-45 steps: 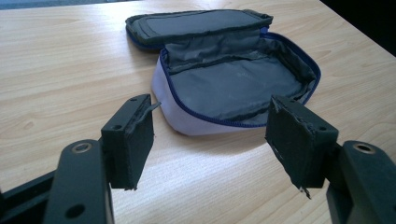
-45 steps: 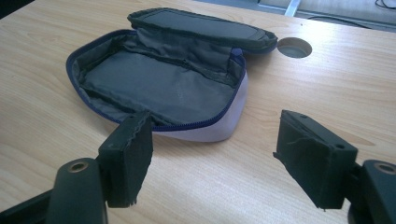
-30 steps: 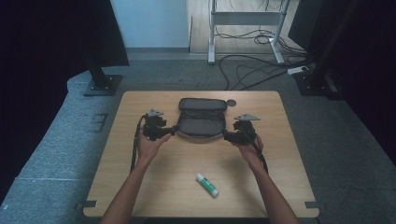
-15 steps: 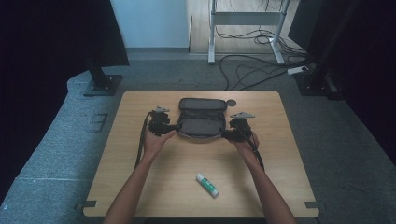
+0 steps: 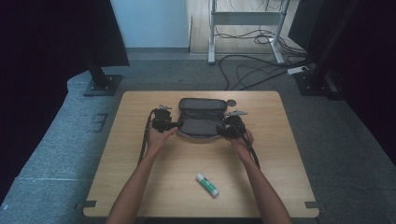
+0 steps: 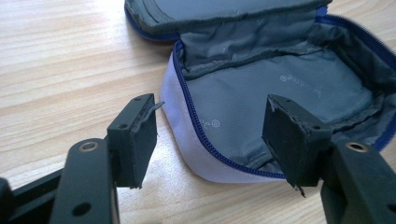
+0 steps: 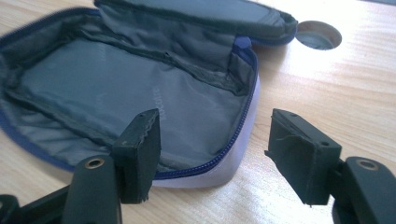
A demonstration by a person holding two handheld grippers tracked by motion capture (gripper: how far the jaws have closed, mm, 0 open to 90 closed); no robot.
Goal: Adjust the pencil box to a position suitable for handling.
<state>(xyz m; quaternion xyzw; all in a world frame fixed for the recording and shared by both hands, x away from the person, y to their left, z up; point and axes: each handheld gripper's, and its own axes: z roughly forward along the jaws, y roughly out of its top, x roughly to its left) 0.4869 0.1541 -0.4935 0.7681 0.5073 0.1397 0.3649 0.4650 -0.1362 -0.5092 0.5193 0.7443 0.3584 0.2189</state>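
The left gripper (image 6: 212,135) jaws stand apart, straddling the open pouch's (image 6: 261,88) near zipped corner.

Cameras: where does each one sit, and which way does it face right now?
High view: above the person's side, facing forward and down on the table; forearms and both grippers show.
Left gripper view: on the left gripper, open, facing the pouch.
Right gripper view: on the right gripper, open, facing the pouch's other end.
All share the open pouch.
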